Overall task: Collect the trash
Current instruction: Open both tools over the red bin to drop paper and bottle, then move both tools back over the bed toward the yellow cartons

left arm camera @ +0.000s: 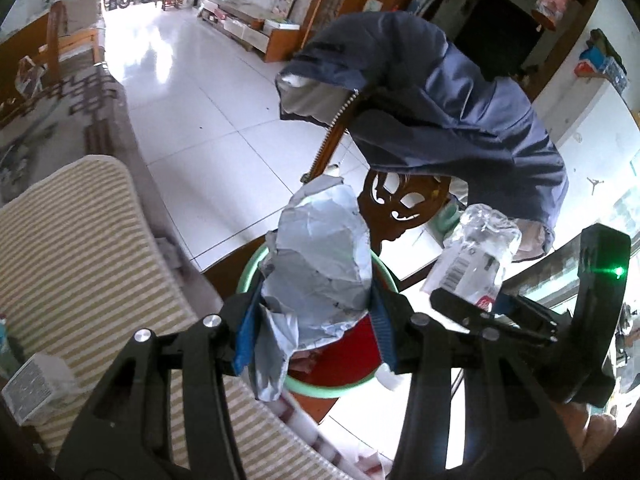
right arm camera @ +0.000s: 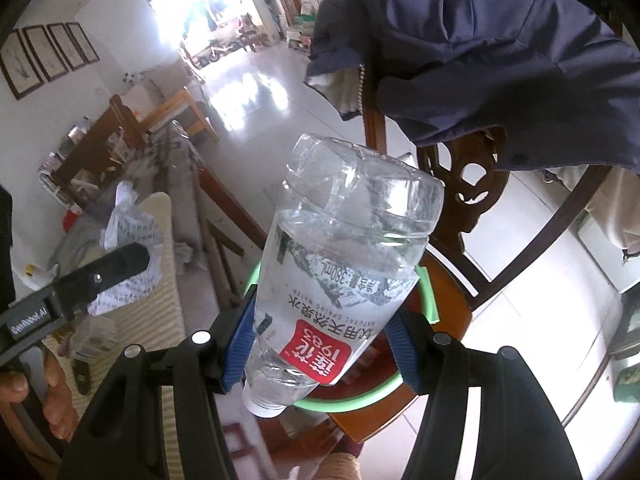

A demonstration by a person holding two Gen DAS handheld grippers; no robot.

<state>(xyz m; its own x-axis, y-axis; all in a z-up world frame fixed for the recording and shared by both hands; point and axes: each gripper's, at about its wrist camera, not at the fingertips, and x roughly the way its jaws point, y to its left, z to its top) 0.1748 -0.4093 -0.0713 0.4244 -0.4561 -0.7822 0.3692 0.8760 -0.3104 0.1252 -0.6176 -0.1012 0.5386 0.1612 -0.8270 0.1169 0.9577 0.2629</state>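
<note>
My left gripper is shut on a crumpled grey-white paper and holds it above a green-rimmed bin with a red inside. My right gripper is shut on a clear plastic water bottle with a red label, cap end down, above the same green rim. The bottle and the right gripper show at the right of the left wrist view. The paper and the left gripper show at the left of the right wrist view.
The bin stands on a carved wooden chair with a blue jacket hung over its back. A striped cushion lies left of the bin. White tiled floor stretches beyond.
</note>
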